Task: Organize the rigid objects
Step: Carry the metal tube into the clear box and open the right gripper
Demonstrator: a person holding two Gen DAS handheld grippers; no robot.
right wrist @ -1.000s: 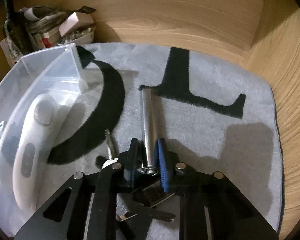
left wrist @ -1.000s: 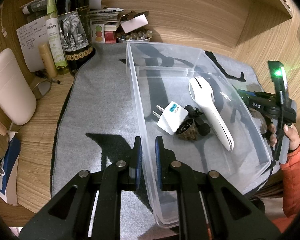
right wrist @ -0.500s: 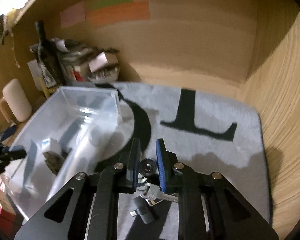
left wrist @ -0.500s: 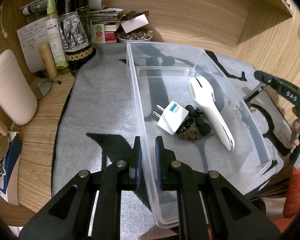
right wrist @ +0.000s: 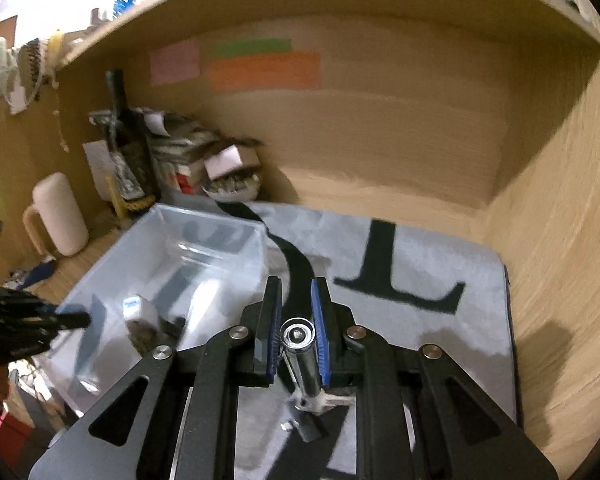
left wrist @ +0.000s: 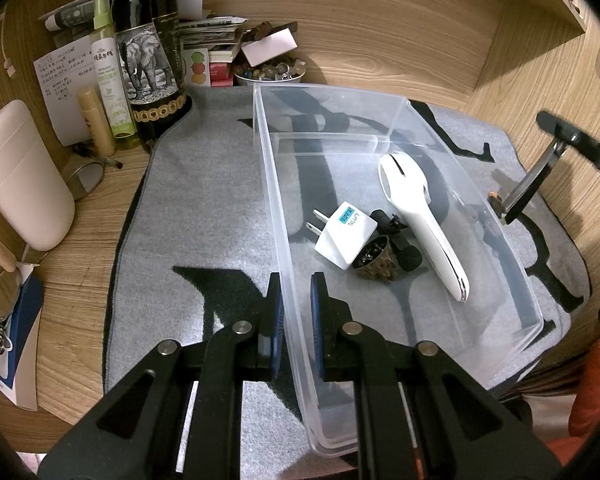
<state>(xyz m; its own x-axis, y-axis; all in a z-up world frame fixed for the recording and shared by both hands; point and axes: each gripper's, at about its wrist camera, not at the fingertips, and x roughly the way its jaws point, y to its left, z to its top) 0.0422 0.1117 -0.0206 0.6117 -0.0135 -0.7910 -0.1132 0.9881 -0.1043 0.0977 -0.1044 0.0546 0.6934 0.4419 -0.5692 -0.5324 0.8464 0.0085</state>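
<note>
Metal cylinder lifted over the mat while we pin the bin's wall

Our left gripper [left wrist: 294,300] is clamped on the near long wall of the clear plastic bin [left wrist: 500,240], one pad outside and one inside, which we judge is there to steady the bin as things go in. Our right gripper [right wrist: 296,316] is closed on a shiny metal cylinder [right wrist: 300,354] with keys [right wrist: 332,400] dangling beneath it, held above the grey mat [right wrist: 440,320] just right of the bin, probably bound for it. Already inside lie a white wall charger [left wrist: 346,236], a white handheld device [left wrist: 420,220], and a small dark cup-shaped piece [left wrist: 376,260]. The charger's blue label is too small to read. The dark bottle [left wrist: 148,56] bears an elephant picture; the green spray bottle [left wrist: 110,76] has unreadable print.
</note>
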